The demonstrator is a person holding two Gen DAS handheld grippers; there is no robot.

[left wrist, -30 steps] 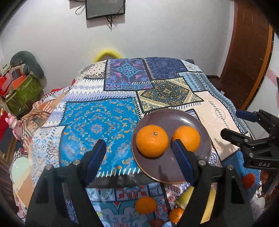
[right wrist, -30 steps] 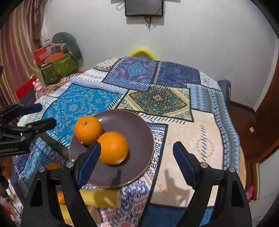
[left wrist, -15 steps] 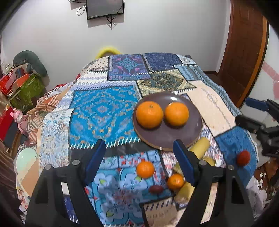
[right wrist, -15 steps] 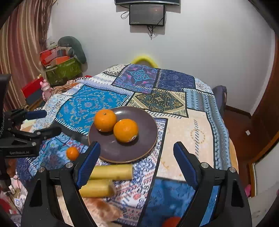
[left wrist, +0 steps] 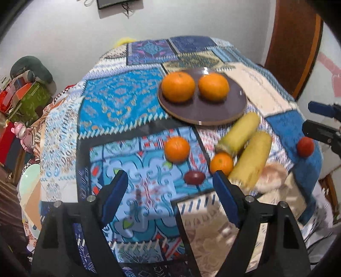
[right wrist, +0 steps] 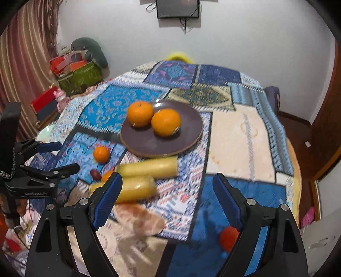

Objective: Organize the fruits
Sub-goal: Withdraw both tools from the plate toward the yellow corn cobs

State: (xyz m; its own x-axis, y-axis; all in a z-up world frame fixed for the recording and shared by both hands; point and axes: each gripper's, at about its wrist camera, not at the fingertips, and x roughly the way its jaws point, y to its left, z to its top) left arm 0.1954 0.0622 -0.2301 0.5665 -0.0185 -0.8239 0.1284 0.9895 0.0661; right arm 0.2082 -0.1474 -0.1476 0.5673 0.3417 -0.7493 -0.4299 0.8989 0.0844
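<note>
A dark brown plate on the patchwork tablecloth holds two large oranges. In front of it lie two small oranges, a dark red fruit, two yellow corn cobs, a pale brown piece and a red fruit. My left gripper is open and empty above the near cloth. My right gripper is open and empty.
The round table drops off at its edges. Boxes and a cushion are stacked at the left wall. A wooden door stands at the right. A screen hangs on the far wall.
Both grippers have pulled back and up from the plate, so the loose fruit at the near edge has come into view. Both have stayed open.
</note>
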